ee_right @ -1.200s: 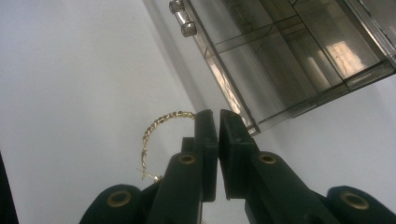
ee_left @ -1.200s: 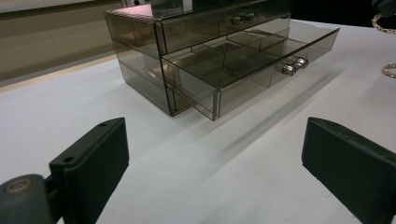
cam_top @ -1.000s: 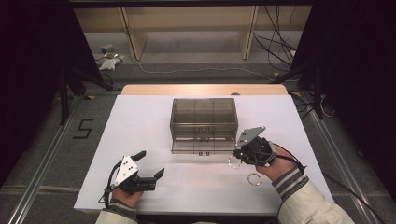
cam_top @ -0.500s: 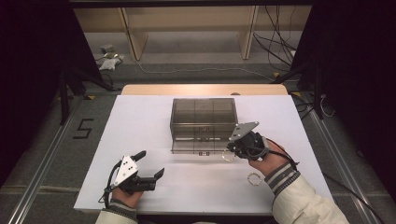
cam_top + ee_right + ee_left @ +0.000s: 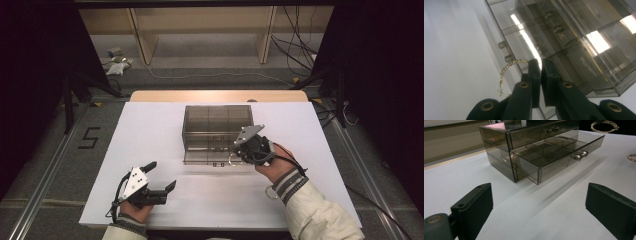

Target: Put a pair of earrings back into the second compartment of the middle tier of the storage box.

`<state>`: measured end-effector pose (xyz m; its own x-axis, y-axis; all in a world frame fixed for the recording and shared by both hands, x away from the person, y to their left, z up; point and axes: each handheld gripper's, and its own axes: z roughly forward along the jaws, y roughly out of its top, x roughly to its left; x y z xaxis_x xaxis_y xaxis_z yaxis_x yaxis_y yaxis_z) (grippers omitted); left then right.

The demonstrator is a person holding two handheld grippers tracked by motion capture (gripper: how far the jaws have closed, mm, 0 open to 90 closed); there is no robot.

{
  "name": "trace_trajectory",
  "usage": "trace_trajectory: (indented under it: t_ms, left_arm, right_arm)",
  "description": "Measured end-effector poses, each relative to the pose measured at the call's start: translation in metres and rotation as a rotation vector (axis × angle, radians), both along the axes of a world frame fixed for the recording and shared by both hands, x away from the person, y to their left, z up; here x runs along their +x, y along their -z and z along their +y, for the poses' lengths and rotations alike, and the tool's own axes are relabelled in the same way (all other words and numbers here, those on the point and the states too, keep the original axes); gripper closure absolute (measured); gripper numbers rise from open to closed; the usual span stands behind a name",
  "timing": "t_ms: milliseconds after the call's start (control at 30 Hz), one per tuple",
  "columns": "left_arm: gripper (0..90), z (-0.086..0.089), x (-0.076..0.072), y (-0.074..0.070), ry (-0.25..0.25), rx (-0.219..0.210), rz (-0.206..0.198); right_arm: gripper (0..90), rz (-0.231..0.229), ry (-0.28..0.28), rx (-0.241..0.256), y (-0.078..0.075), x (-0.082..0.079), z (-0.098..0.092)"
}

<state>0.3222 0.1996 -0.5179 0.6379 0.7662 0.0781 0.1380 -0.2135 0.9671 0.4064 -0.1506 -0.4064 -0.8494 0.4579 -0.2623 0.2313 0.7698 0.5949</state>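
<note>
Open drawer (image 5: pixel 210 156) across bare tabletop (image 5: pixel 150 130)

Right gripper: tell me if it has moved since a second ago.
Yes. The right gripper, shut on a gold chain, has moved left and forward, from beside the drawer box to over its open drawer.

left gripper (image 5: pixel 161 176): in my left hand, low by me, jaws wide apart | right gripper (image 5: pixel 235 156): reached forward, jaws pinched together
</note>
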Motion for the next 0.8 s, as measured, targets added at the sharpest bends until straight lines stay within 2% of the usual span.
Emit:
trace_trajectory:
  t_ms: [800]
  left_arm:
    - [7.3,0.0,0.0,0.0,0.004,0.0,0.0]
  right_arm:
    - [86.5,-0.011,0.044,0.013,0.005,0.021,0.034]
